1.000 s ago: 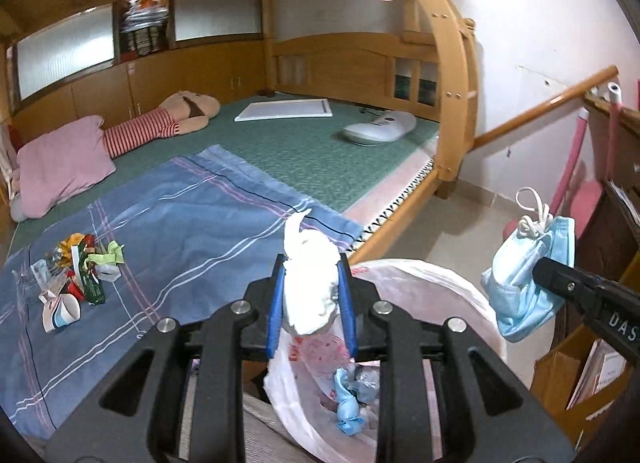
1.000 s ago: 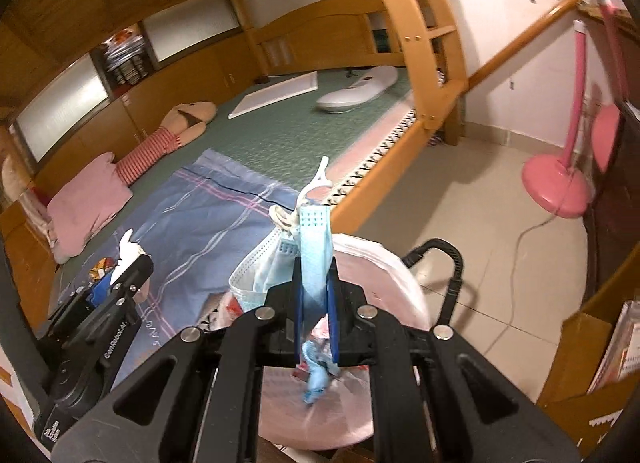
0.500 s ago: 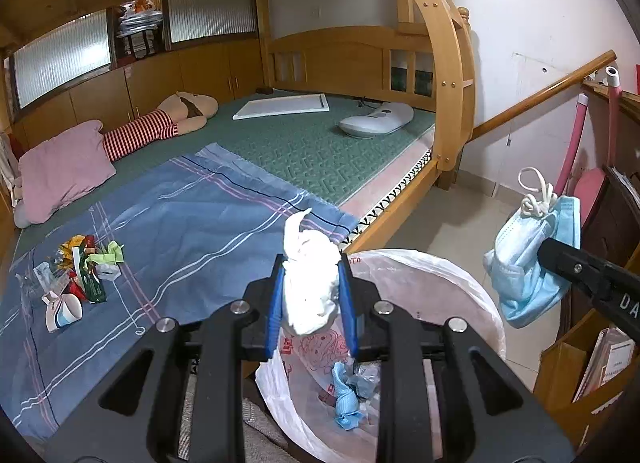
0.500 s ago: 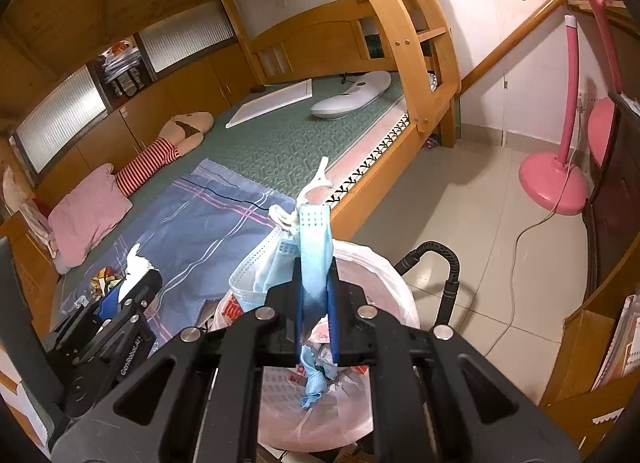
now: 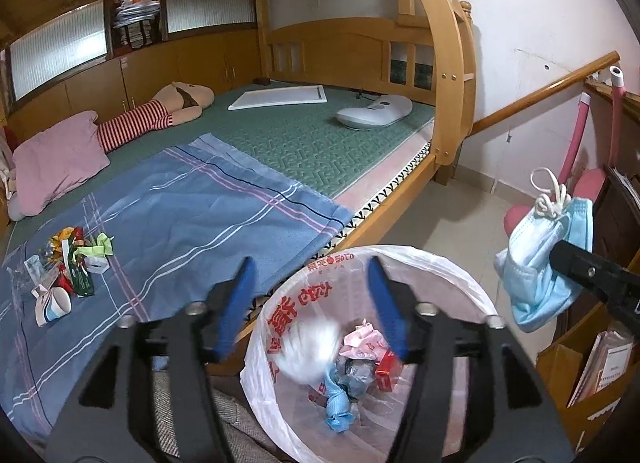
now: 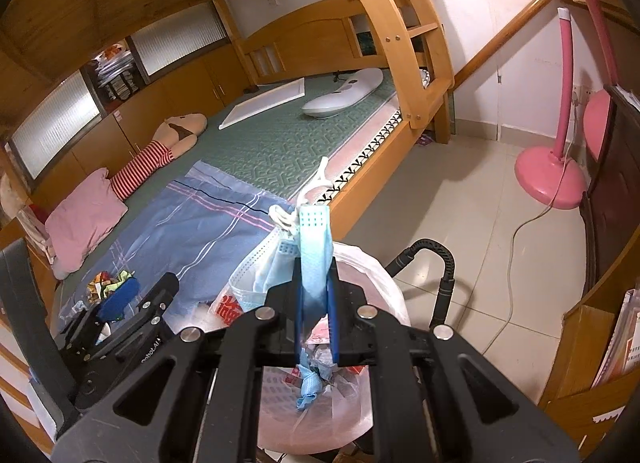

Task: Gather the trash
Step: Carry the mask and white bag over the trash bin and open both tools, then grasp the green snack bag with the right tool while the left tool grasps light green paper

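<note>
My left gripper [image 5: 310,275] is open and empty above the bin lined with a white plastic bag [image 5: 432,259]. A crumpled white tissue [image 5: 308,349], blurred, is inside the bag among other scraps. My right gripper [image 6: 316,295] is shut on a blue face mask [image 6: 310,255] and holds it above the same bin [image 6: 384,283]; the mask also shows at the right of the left wrist view [image 5: 540,263]. A pile of wrappers and a paper cup [image 5: 68,267] lies on the blue sheet [image 5: 180,223] on the bed.
The bin stands on the floor at the wooden bed edge [image 5: 384,219]. A pink pillow [image 5: 56,155], a doll [image 5: 160,111], a white board [image 5: 280,97] and a white device [image 5: 374,113] lie on the bed. A pink fan stand [image 6: 556,167] and a brown cabinet [image 6: 592,343] are at the right.
My left gripper has opened and the white tissue has dropped from it into the bag. The right gripper still holds the mask above the bin.
</note>
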`<action>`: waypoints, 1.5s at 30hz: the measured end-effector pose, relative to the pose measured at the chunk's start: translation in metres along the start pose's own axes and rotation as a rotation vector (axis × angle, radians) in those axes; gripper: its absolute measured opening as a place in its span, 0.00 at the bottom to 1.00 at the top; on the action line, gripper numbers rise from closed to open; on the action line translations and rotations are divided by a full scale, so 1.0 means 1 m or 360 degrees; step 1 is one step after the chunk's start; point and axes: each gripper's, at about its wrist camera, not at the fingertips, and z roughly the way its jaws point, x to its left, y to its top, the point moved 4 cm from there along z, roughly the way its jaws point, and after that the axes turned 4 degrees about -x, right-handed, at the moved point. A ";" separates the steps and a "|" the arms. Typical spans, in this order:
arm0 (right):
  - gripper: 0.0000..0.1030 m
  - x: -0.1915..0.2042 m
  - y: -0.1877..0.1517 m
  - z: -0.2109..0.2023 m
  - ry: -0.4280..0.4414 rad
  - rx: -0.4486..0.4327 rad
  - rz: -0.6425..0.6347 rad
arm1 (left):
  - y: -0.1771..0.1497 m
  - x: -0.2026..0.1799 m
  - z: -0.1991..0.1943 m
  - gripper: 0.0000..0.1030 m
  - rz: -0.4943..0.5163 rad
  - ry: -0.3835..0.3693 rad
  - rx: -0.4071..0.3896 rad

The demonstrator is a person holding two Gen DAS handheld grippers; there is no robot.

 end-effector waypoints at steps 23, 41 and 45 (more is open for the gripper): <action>0.72 0.006 -0.019 0.036 -0.0068 0.0128 -0.0110 | 0.010 0.056 -0.010 0.80 -0.0214 0.0092 -0.0073; 0.72 0.095 -0.028 0.070 0.0091 0.0210 -0.0394 | -0.027 0.189 -0.027 0.87 -0.0438 0.0385 -0.0095; 0.74 0.141 -0.040 0.091 0.0218 0.0294 -0.0478 | -0.072 0.263 -0.040 0.87 -0.0575 0.0571 -0.0010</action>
